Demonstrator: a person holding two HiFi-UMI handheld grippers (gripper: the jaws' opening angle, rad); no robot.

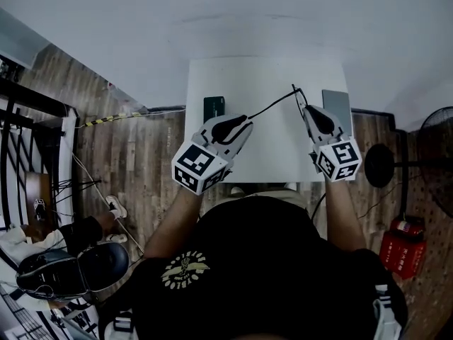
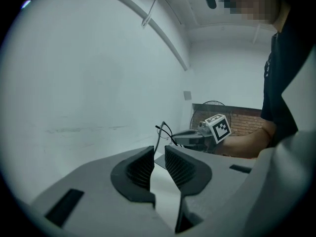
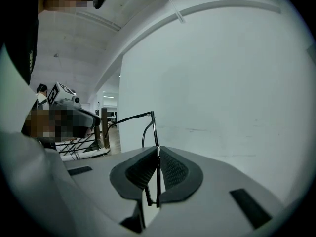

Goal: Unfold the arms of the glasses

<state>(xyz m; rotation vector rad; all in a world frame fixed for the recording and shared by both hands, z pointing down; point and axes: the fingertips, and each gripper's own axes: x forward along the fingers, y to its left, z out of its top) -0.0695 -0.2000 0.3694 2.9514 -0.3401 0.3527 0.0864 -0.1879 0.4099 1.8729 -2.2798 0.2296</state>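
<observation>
Thin black-framed glasses (image 1: 283,99) hang above the white table (image 1: 272,154), between my two grippers. My right gripper (image 1: 302,107) is shut on the front frame. In the right gripper view the rim (image 3: 154,132) stands upright, pinched between the pads (image 3: 158,151), and one arm reaches left from it. That arm runs out to my left gripper (image 1: 245,121). In the left gripper view the arm's wire (image 2: 158,139) comes down to the tip of the left pad. The jaws (image 2: 159,149) stand a little apart, with table showing in the gap.
A dark phone-like slab (image 1: 214,107) lies at the table's left edge, and a grey flat pad (image 1: 337,105) at its right. A fan on a round base (image 1: 386,165) and a red box (image 1: 400,250) stand on the wooden floor to the right. A white wall rises behind the table.
</observation>
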